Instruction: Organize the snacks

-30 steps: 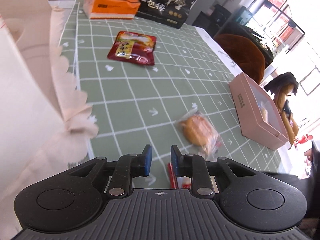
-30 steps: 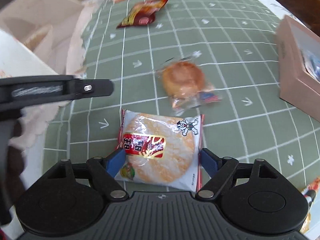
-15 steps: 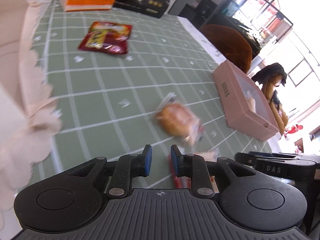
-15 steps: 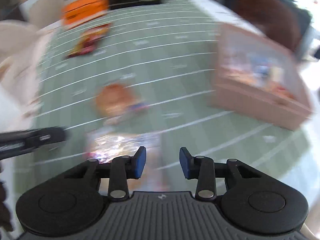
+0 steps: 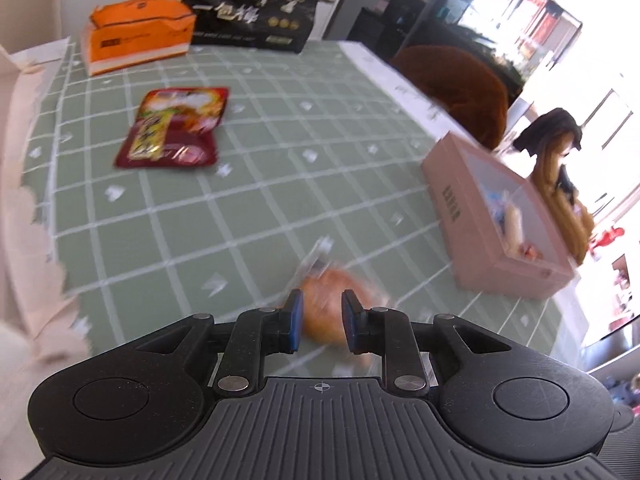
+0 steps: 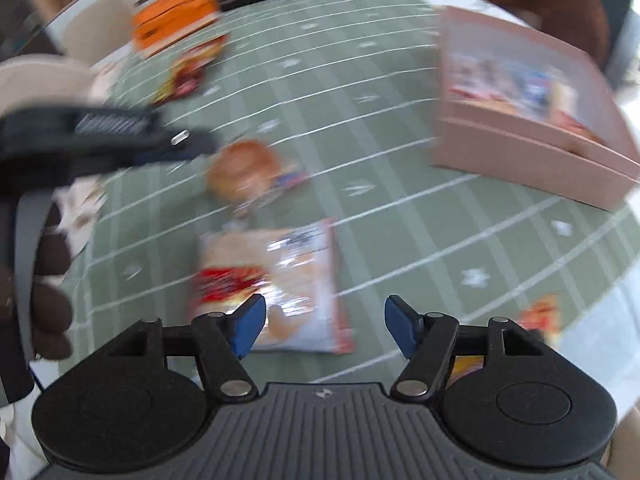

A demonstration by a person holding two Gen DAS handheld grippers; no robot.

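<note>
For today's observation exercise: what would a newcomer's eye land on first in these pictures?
Probably the pink box of snacks at the table's right edge, and the orange pack at the far end. Nearer, a wrapped bun lies beyond a rice cracker packet on the green checked cloth.

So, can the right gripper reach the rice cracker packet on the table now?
Probably yes. The rice cracker packet lies flat just ahead of the right gripper, whose jaws are opening with nothing between them. Nothing covers it; the bun lies beyond it.
</note>
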